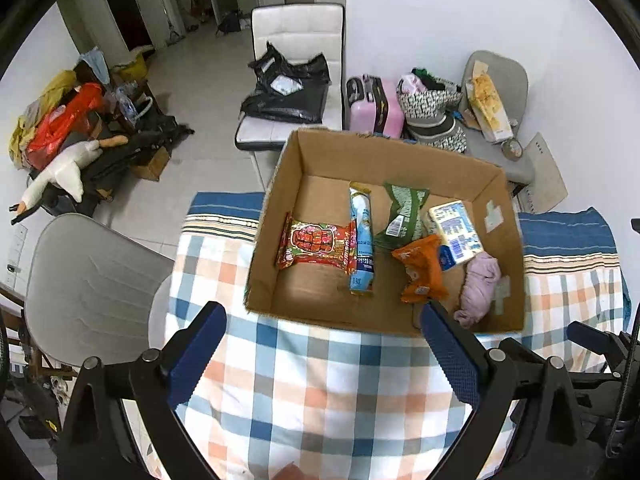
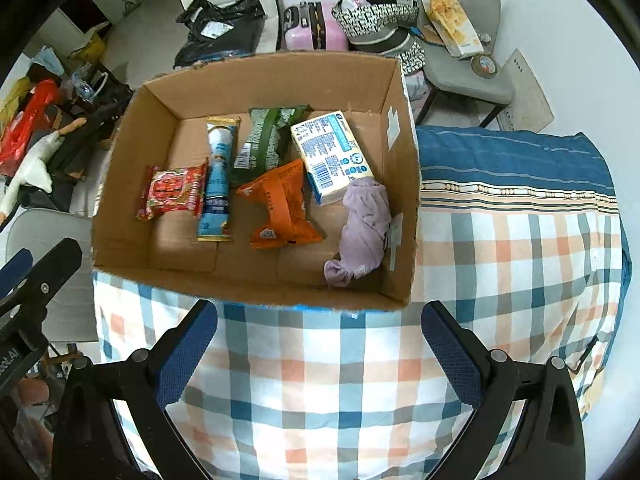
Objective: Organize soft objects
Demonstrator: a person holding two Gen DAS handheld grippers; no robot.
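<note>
An open cardboard box (image 1: 276, 216) (image 2: 120, 200) stands on a checked cloth. Inside lie a red snack pack (image 1: 316, 244) (image 2: 172, 192), a blue tube pack (image 1: 362, 240) (image 2: 218, 180), a green pack (image 1: 402, 212) (image 2: 264, 140), an orange pack (image 1: 422, 272) (image 2: 280, 204), a white and blue tissue pack (image 1: 456, 236) (image 2: 332, 156) and a lilac rolled cloth (image 1: 480, 288) (image 2: 366, 228). My left gripper (image 1: 324, 332) is open and empty, just before the box's near wall. My right gripper (image 2: 320, 328) is open and empty in the same place.
The checked cloth (image 1: 320, 392) (image 2: 520, 260) covers the surface around the box. A grey chair (image 1: 92, 288) stands at the left, a white chair with a black bag (image 1: 296, 76) behind, a pink suitcase (image 1: 376, 108) and a loaded grey chair (image 1: 496, 120) at the back right.
</note>
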